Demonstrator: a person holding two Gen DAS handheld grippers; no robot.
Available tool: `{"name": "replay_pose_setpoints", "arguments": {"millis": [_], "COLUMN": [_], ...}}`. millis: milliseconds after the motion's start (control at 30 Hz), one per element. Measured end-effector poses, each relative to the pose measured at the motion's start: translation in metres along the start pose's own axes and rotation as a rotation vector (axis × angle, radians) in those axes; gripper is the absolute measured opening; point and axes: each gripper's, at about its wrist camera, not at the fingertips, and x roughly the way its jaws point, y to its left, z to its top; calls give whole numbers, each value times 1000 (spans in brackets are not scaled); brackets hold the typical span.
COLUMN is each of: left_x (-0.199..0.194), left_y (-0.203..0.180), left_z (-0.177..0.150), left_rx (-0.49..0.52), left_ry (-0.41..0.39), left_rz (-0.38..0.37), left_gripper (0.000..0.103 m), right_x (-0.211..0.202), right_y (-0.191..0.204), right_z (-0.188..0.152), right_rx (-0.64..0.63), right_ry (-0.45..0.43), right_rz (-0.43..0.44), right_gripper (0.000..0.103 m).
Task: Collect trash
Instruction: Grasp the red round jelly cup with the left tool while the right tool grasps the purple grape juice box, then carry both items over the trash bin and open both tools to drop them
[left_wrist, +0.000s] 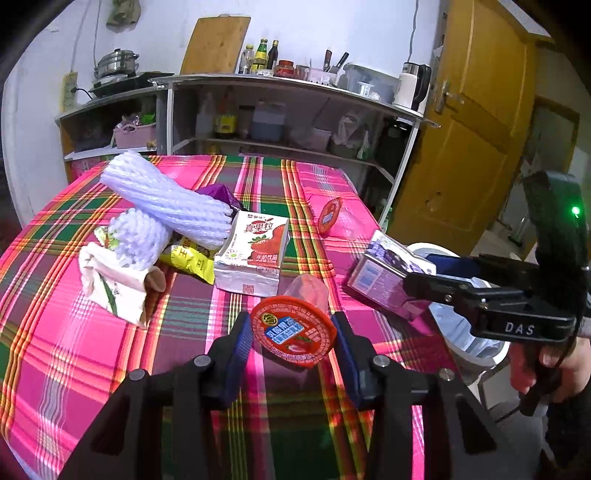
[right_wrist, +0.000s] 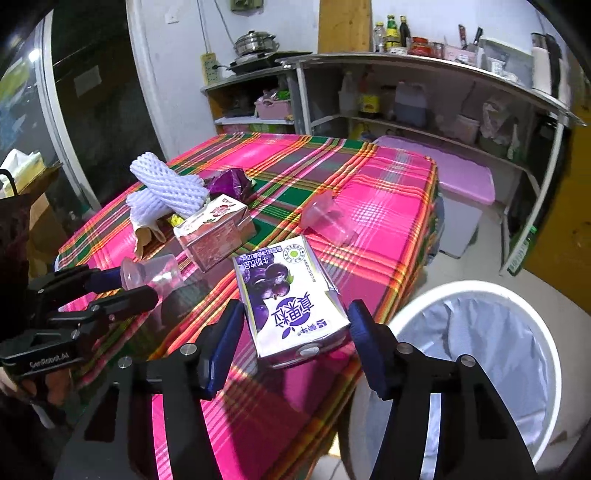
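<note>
My left gripper (left_wrist: 293, 328) is shut on a clear jelly cup with a red lid (left_wrist: 293, 332), held just above the plaid table (left_wrist: 92, 350); the cup also shows in the right wrist view (right_wrist: 155, 275). My right gripper (right_wrist: 295, 325) is shut on a purple drink carton (right_wrist: 291, 295), seen too in the left wrist view (left_wrist: 384, 277), near the table's right edge. A white bin with a grey liner (right_wrist: 480, 354) stands on the floor just right of it.
On the table lie a strawberry drink carton (left_wrist: 255, 254), white foam fruit nets (left_wrist: 166, 199), a yellow wrapper (left_wrist: 192, 262), a paper wrapper (left_wrist: 110, 288), a purple wrapper (right_wrist: 229, 182) and another jelly cup (right_wrist: 325, 218). Kitchen shelves (left_wrist: 295, 110) stand behind.
</note>
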Motion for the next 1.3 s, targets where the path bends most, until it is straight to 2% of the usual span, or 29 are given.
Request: {"name": "replay_pose_setpoints", "arguments": {"millis": [333,600,933,1133,1300], "left_x": [-22,-24,-2,22,46], "left_y": [-11,-39,-95,-132,-152], "left_z": [-5,0,10,14,15], "left_rx": [8,49,139,184,211], "left_ry": [-20,-25,-4,24,58], "left_rz": [-19,-74,-182,-247,-270], "left_gripper": [44,44,44,44,44], "right_x": [-43,-74,-92,-96,-93], "right_y": [-7,-27,-72,-94,-112], "right_z": [-26,-48,-79,-92,-104], "right_rx": [89,152,268,319,353], "right_ry": [-59,-86,-85,-69,-49], "right_rz": [-36,-111,-190,-224,-249], "right_gripper": [59,59,59,59,59]}}
